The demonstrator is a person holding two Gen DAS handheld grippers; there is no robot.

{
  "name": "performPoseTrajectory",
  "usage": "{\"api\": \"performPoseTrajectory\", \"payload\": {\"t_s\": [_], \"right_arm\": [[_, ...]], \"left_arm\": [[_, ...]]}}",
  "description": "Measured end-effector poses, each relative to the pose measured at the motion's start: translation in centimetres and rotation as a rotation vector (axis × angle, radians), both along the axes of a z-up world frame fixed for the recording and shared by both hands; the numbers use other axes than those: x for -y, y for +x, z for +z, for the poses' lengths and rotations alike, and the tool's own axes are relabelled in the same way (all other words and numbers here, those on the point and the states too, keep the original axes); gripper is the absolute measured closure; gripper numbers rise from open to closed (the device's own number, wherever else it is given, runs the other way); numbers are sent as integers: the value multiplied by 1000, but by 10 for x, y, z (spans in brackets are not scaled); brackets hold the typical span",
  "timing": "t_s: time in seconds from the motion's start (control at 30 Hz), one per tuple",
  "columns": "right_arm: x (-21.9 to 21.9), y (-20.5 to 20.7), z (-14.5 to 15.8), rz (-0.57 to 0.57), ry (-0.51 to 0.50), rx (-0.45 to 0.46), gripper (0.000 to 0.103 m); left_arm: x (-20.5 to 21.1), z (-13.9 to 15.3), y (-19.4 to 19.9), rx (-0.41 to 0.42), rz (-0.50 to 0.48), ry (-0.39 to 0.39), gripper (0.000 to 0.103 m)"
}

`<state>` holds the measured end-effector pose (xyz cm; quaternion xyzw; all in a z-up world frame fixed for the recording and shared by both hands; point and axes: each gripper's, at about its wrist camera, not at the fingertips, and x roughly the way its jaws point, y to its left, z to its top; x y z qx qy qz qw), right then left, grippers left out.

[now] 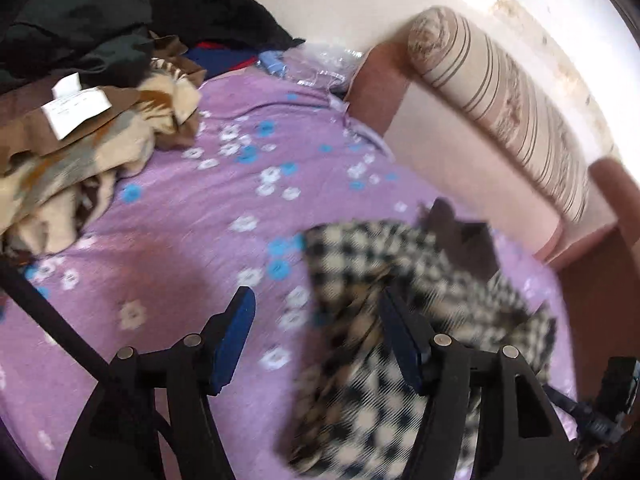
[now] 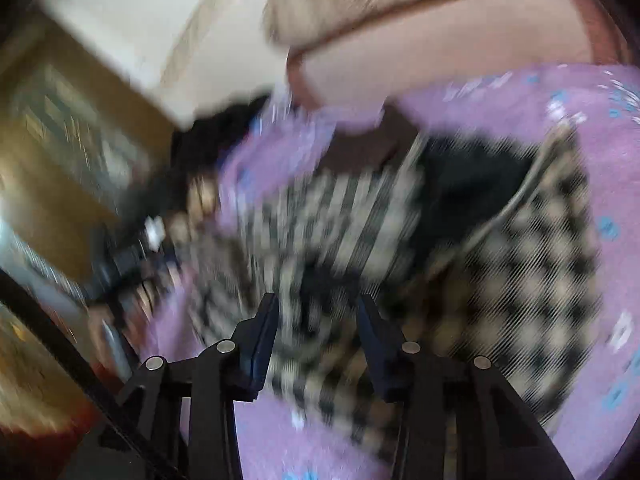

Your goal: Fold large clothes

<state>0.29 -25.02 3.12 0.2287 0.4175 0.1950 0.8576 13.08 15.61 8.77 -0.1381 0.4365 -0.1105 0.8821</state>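
A black-and-cream checked garment (image 1: 372, 392) lies crumpled on a purple flowered bedsheet (image 1: 192, 240). A dark lining patch (image 1: 464, 240) shows at its far end. My left gripper (image 1: 316, 300) is open, above the garment's left edge, holding nothing. In the right wrist view the same checked garment (image 2: 520, 272) is motion-blurred, with its black lining (image 2: 472, 184) exposed. My right gripper (image 2: 316, 304) is open just above the cloth, and the garment fills the gap between the fingers.
A brown and cream blanket (image 1: 80, 160) with white paper tags lies at the left. Dark clothes (image 1: 120, 12) are piled behind it. A striped bolster (image 1: 500, 92) and a pink headboard (image 1: 460, 168) border the bed on the right. A wooden cabinet (image 2: 60, 140) stands at the left.
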Motion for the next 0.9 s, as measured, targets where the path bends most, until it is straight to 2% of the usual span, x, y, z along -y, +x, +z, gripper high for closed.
{"api": "performPoseTrajectory", "payload": {"t_s": [0.1,0.2,0.33,0.43,0.57,0.63,0.77,0.9], "right_arm": [[-45,0,-26,45,-217,-59,68],[-77,18,-39,28,-406,-49,68],[-110,71,-27,39,-519,-8,69],[-117,125,-5,-9,-537,12,69],[-114,190,1,-134,-533,-49,69],[-105,204,8,-205,-504,-58,69],[-95,192,27,-236,-402,-24,60],[-117,166,28,-146,-432,-16,60]], "left_arm": [[1,-5,-9,-7,-37,36,40],[7,-9,-13,-10,-62,80,40],[12,-10,-15,-12,-71,108,40],[11,-10,-13,-17,-69,98,40],[12,-10,-10,-15,-62,124,40],[11,-10,-10,-20,-60,128,40],[6,-13,-10,-44,-70,113,40],[8,-22,-10,-96,-111,77,40]]}}
